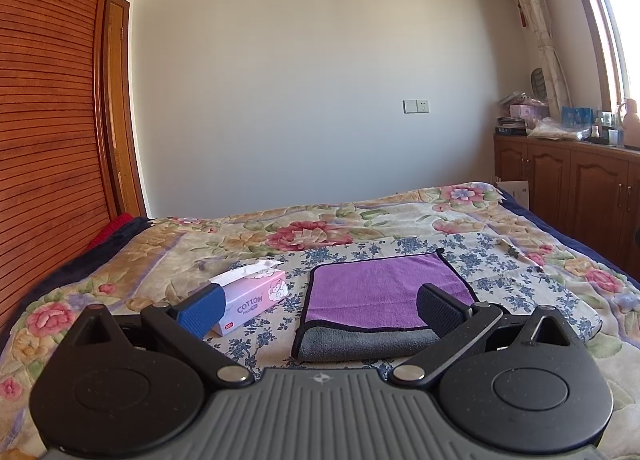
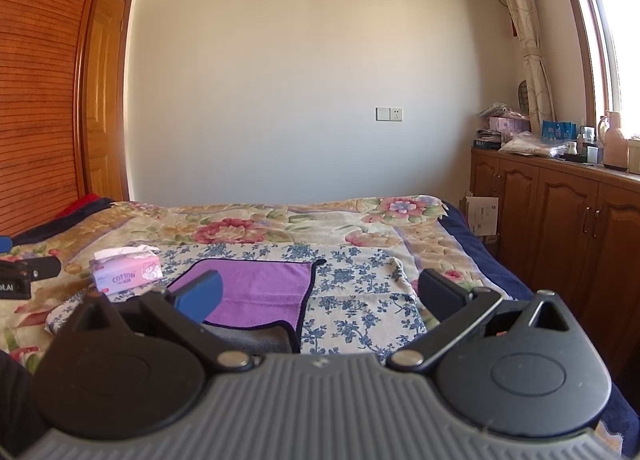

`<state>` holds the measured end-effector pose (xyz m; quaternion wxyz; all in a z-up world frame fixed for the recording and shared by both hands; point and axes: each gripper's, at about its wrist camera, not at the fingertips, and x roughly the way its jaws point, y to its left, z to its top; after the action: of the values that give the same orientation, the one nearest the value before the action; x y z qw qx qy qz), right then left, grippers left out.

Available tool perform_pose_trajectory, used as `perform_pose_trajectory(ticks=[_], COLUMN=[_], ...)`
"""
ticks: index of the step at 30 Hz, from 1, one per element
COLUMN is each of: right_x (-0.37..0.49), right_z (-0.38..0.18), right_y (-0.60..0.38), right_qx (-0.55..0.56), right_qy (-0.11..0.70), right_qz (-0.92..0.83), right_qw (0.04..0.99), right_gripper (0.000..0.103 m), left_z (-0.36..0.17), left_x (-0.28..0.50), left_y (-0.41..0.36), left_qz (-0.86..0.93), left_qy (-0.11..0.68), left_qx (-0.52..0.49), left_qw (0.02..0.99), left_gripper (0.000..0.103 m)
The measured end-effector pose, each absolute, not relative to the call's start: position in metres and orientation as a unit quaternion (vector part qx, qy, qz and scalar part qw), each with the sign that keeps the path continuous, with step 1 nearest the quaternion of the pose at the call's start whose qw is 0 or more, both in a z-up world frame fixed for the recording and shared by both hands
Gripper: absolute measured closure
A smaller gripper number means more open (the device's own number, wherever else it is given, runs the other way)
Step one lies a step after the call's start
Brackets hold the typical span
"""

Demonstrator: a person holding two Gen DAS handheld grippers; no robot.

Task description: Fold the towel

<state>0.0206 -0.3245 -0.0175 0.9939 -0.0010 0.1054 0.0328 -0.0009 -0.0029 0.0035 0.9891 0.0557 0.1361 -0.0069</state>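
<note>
Both wrist cameras are looking low across the bed [image 1: 460, 212] toward the far wall. They are sharing the towel [image 1: 380, 292], the right camera sitting further right.

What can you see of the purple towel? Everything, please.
The purple towel looks like soft microfibre, purple on one face and grey on the other, with dark piping along the edges. It lies flat on the blue-flowered cloth on the bed, already folded over: the near folded edge shows the grey side. A small loop sticks out at its far right corner. The tissue box sits beside it, apart. Neither gripper's fingers appear to touch it.
</note>
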Motion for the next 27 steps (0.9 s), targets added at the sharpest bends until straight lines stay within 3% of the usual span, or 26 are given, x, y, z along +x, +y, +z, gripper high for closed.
perform_pose_trajectory(ticks=[27], right_x=[0.088], right_z=[-0.024], right_y=[-0.28], right_qx=[-0.031], right_qy=[0.166], right_qz=[0.078], right_qw=[0.983], right_gripper=[0.0], left_z=[-0.002], left_x=[0.099], left_y=[0.018], left_qz=[-0.032], left_qy=[0.206], left_qx=[0.064], left_qw=[0.976], left_gripper=[0.0])
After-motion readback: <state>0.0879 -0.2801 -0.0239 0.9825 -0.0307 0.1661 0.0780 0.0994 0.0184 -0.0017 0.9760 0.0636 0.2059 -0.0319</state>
